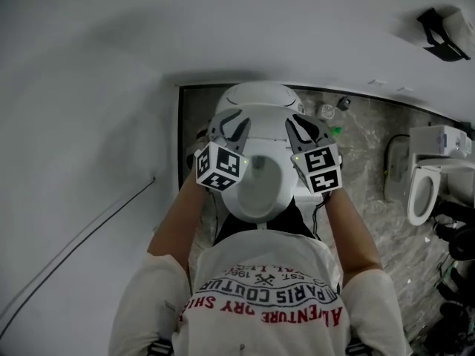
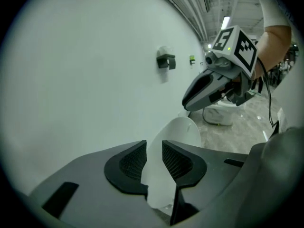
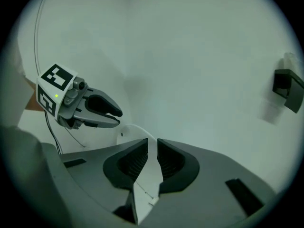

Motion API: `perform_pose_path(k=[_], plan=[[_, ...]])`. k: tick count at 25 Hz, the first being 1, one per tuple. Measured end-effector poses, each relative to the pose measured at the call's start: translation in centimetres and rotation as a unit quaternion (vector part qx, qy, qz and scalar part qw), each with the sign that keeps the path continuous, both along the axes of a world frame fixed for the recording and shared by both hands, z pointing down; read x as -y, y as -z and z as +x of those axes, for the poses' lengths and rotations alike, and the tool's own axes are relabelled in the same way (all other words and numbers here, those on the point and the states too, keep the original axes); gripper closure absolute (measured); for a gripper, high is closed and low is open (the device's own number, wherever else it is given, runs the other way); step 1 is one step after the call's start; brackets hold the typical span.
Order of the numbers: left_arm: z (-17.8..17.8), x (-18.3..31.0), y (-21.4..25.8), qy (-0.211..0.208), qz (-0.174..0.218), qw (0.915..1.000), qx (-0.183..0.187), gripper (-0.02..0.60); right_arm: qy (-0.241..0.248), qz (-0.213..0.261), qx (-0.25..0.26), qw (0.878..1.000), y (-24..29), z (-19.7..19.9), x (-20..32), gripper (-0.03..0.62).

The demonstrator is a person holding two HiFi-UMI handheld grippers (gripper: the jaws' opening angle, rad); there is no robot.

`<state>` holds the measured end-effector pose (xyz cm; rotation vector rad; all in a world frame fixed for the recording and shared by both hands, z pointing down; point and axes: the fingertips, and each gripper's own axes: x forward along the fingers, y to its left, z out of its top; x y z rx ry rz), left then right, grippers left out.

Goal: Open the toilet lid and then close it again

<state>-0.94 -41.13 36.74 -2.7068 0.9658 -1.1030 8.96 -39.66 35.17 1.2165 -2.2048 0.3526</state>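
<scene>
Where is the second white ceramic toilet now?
The second white ceramic toilet stands at the head view's right edge, on the grey marble floor, right of the nearer white toilet.

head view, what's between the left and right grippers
The white toilet sits between the left gripper and the right gripper; the head view shows it.

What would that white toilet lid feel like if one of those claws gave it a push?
Probably stiff: the white plastic toilet lid keeps one smooth rounded shape. It seems to stand tilted up, so a push would likely swing it, and it might drop with a bang. Its glossy face looks slippery for the left claw.
</scene>
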Motion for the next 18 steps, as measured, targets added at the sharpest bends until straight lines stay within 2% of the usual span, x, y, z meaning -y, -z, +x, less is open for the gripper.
perform_pose_path(k=[2, 6, 8, 13, 18], plan=[[0.6, 1.0, -1.3, -0.025, -0.011, 0.9994, 0.02, 0.464, 0.026, -0.007, -0.022, 0.999, -1.1, -0.1, 1.0, 0.574], [1.0, 2.7, -2.8, -0.043, -0.032, 0.9981, 0.032, 0.462, 0.074, -0.018, -0.06, 0.995, -2.8, -0.3, 2.5, 0.526], [1.4, 3.6, -3.1, -0.055, -0.029, 0.9971, 0.044, 0.462, 0.098, -0.027, -0.082, 0.991, -3.6, -0.2, 3.2, 0.525], [2.1, 4.4, -4.5, -0.106, -0.006, 0.9879, 0.113, 0.462, 0.142, -0.05, -0.108, 0.983, -5.5, -0.7, 3.6, 0.525], [2.6, 3.6, -5.3, -0.143, 0.001, 0.9805, 0.135, 0.471, 0.152, -0.046, -0.129, 0.979, -5.6, -0.8, 3.4, 0.526]])
